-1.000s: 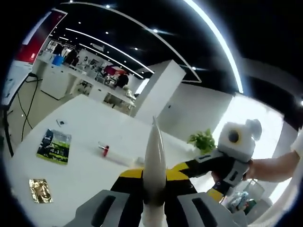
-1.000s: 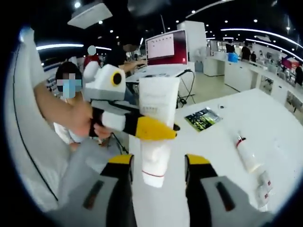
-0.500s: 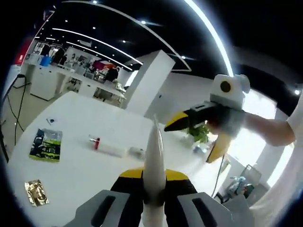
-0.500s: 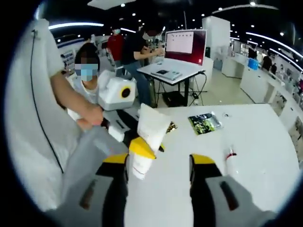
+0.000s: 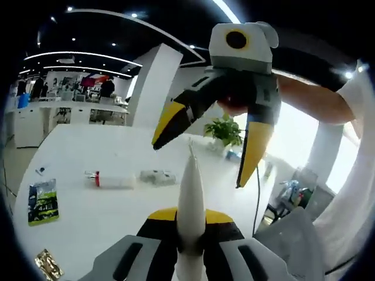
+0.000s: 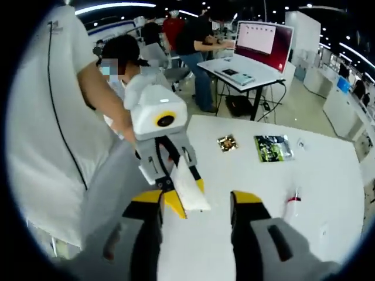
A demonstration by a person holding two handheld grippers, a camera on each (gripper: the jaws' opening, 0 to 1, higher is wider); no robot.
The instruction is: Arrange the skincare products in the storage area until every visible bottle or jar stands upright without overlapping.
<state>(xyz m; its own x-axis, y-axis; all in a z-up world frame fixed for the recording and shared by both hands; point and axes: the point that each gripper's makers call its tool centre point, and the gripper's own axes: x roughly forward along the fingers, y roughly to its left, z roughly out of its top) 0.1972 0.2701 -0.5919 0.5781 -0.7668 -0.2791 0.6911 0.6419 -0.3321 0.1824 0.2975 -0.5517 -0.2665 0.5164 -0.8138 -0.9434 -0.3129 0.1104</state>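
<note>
We see the left claw (image 5: 190,234) clamped on a white tube (image 5: 191,199), edge-on between its yellow-and-black jaws, crimped end pointing away from the claw. In the right gripper view the same tube (image 6: 188,186) hangs from the left claw (image 6: 176,196), held above the white tabletop (image 6: 258,170). The right claw (image 5: 199,158) stands above the tube with its yellow jaws spread, holding nothing; in its own view the right claw (image 6: 196,208) gapes likewise. On the tabletop, well apart from the claws, lie a red-capped white tube (image 5: 111,178), a green packet (image 5: 43,202), and a small gold packet (image 6: 227,143).
</note>
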